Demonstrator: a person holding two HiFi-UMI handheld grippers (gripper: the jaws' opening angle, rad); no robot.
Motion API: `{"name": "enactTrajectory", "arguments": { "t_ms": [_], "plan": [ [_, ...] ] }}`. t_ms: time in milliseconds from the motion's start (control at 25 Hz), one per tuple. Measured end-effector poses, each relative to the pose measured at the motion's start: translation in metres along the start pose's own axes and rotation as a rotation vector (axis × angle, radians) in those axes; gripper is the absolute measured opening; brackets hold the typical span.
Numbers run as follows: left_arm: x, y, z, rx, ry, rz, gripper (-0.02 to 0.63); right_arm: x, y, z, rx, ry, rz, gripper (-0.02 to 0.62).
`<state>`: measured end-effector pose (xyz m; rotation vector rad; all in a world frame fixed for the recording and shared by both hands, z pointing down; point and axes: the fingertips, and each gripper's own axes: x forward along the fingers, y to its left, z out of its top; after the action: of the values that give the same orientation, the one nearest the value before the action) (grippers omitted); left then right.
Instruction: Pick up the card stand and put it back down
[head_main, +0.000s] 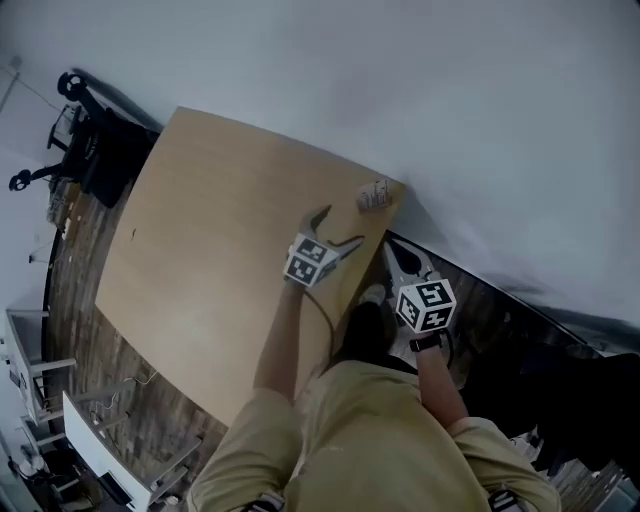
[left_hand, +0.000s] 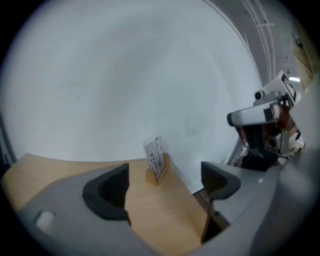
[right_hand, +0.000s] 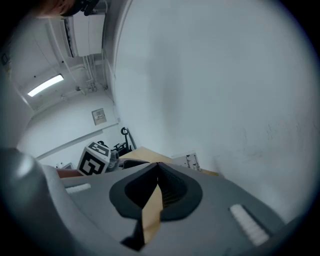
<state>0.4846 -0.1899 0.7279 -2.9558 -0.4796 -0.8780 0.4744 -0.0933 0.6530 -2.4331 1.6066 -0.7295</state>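
Observation:
The card stand (head_main: 375, 196) is a small wooden block holding a white printed card, upright near the far right corner of the wooden table (head_main: 200, 260). My left gripper (head_main: 336, 229) hovers over the table just short of it, jaws spread wide and empty. In the left gripper view the card stand (left_hand: 156, 163) stands beyond the open left gripper (left_hand: 164, 173), untouched by either pad. My right gripper (head_main: 398, 262) hangs off the table's right edge, beside the stand. In the right gripper view the right gripper (right_hand: 158, 170) is shut on nothing, and the card stand (right_hand: 192, 161) peeks over it.
A white wall (head_main: 450, 90) runs close behind the table's far edge. A black wheeled frame (head_main: 95, 140) stands at the far left on the dark wooden floor (head_main: 75, 300). White shelving (head_main: 90, 425) sits at the lower left. The table's right edge (head_main: 365, 290) is near both grippers.

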Motion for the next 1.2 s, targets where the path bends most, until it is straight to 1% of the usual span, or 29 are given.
{"name": "enactTrajectory", "arguments": {
  "t_ms": [80, 160, 240, 320, 400, 560, 680, 800, 920, 1040, 1200],
  "plan": [
    [-0.042, -0.013, 0.016, -0.045, -0.055, 0.095, 0.451, -0.012, 0.022, 0.014, -0.021, -0.020, 0.042, 0.005],
    [-0.094, -0.027, 0.036, -0.080, -0.129, 0.202, 0.443, -0.026, 0.050, 0.032, -0.048, -0.049, 0.094, 0.005],
    [-0.154, -0.042, 0.047, -0.121, -0.215, 0.296, 0.412, -0.034, 0.089, 0.043, -0.073, -0.087, 0.159, 0.005],
    [-0.212, -0.053, 0.048, -0.158, -0.282, 0.383, 0.394, -0.038, 0.132, 0.049, -0.097, -0.116, 0.227, 0.005],
    [-0.265, -0.060, 0.047, -0.174, -0.335, 0.479, 0.370, -0.042, 0.174, 0.053, -0.125, -0.126, 0.295, 0.005],
    [-0.366, -0.078, 0.042, -0.196, -0.404, 0.675, 0.345, -0.052, 0.254, 0.055, -0.171, -0.119, 0.436, 0.005],
    [-0.440, -0.088, 0.024, -0.224, -0.436, 0.821, 0.322, -0.053, 0.323, 0.044, -0.193, -0.099, 0.549, 0.005],
    [-0.511, -0.102, -0.011, -0.240, -0.435, 0.979, 0.300, -0.058, 0.399, 0.019, -0.233, -0.074, 0.682, 0.005],
    [-0.574, -0.120, -0.044, -0.266, -0.450, 1.109, 0.268, -0.070, 0.470, -0.004, -0.277, -0.059, 0.791, 0.006],
    [-0.630, -0.136, -0.071, -0.301, -0.485, 1.209, 0.240, -0.081, 0.532, -0.021, -0.313, -0.057, 0.871, 0.005],
    [-0.688, -0.156, -0.098, -0.358, -0.504, 1.312, 0.213, -0.096, 0.597, -0.038, -0.343, -0.043, 0.949, 0.005]
  ]
}}
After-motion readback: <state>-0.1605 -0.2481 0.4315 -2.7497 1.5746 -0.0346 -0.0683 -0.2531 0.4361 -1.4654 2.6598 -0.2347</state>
